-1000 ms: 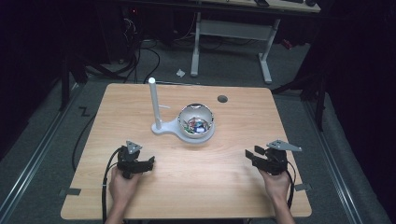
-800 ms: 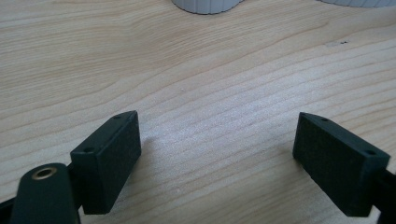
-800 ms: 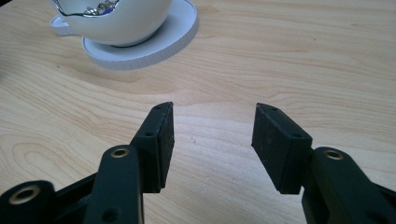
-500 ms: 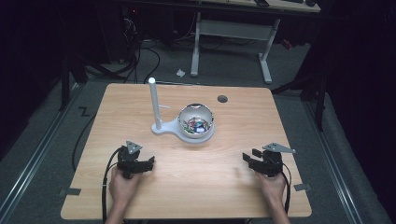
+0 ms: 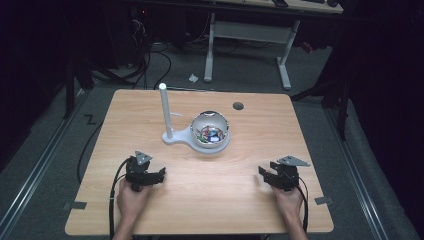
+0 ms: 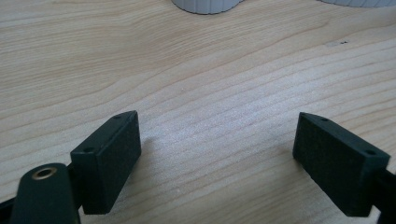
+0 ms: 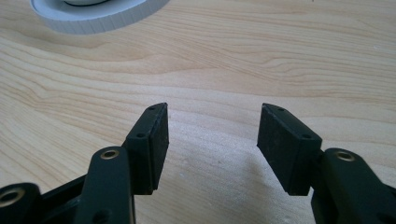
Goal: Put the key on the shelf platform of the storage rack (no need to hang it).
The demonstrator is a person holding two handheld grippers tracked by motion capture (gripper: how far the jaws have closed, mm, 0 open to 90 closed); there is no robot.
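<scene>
A white stand (image 5: 172,137) with an upright post (image 5: 164,110) and a round bowl (image 5: 210,131) of small colourful pieces sits mid-table. My left gripper (image 5: 152,175) rests low near the front left, its jaws wide open over bare wood (image 6: 217,154). The stand's base (image 6: 205,4) lies ahead of it. My right gripper (image 5: 267,176) is low at the front right. Its jaws (image 7: 212,135) have just been opening and stand apart with nothing between them. The bowl's ribbed white rim (image 7: 93,16) lies ahead to its left.
The wooden table (image 5: 260,135) has a small round cable hole (image 5: 238,106) near its far edge. Black cables trail from both grippers off the front edge. Beyond the table are a dark floor, cables and a white desk frame (image 5: 250,35).
The right hand and its gripper have sunk toward the tabletop and its jaws have spread wider. The left gripper has stayed where it was.
</scene>
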